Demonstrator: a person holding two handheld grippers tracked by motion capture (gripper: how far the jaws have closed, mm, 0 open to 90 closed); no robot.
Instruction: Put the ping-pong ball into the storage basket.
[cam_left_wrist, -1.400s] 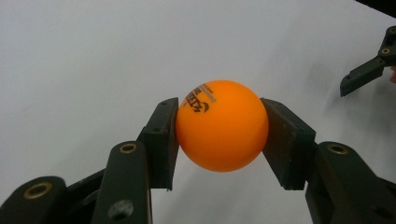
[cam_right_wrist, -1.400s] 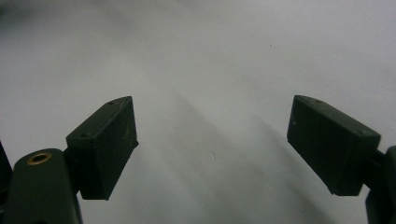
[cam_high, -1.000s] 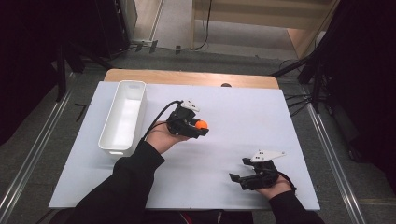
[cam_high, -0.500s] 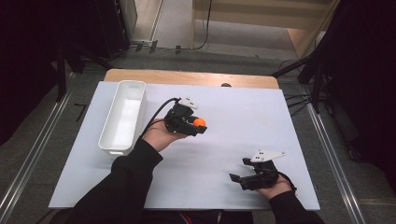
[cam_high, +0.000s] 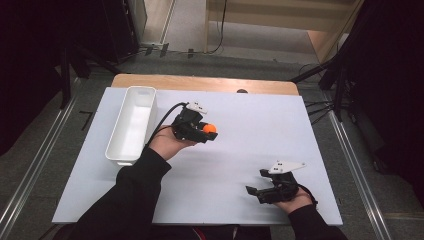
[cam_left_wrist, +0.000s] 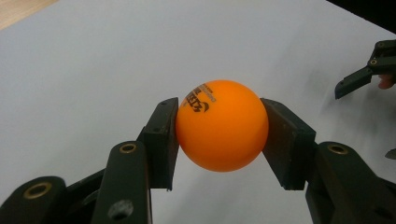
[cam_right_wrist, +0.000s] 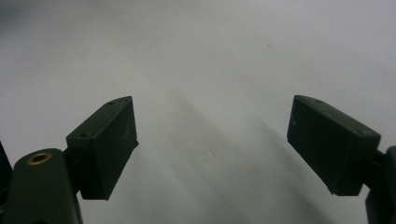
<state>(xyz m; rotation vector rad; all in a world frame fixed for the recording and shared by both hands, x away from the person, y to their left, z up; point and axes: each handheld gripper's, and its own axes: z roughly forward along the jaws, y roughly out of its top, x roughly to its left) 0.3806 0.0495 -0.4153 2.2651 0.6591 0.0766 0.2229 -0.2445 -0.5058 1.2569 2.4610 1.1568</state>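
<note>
The high view looks forward and down from above the person's side, taking in the whole white surface (cam_high: 240, 150); each tool's camera rides close, looking along its jaws; all three share that surface.

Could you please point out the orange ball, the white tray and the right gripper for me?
Orange ball (cam_left_wrist: 222, 126): left gripper view, middle of its front.
White tray (cam_high: 111, 152): high view, left rim.
Right gripper (cam_right_wrist: 212, 149): right gripper view, midway between its fingertips.

Orange ball (cam_left_wrist: 222, 131), black print; white tray (cam_high: 131, 125).
</note>
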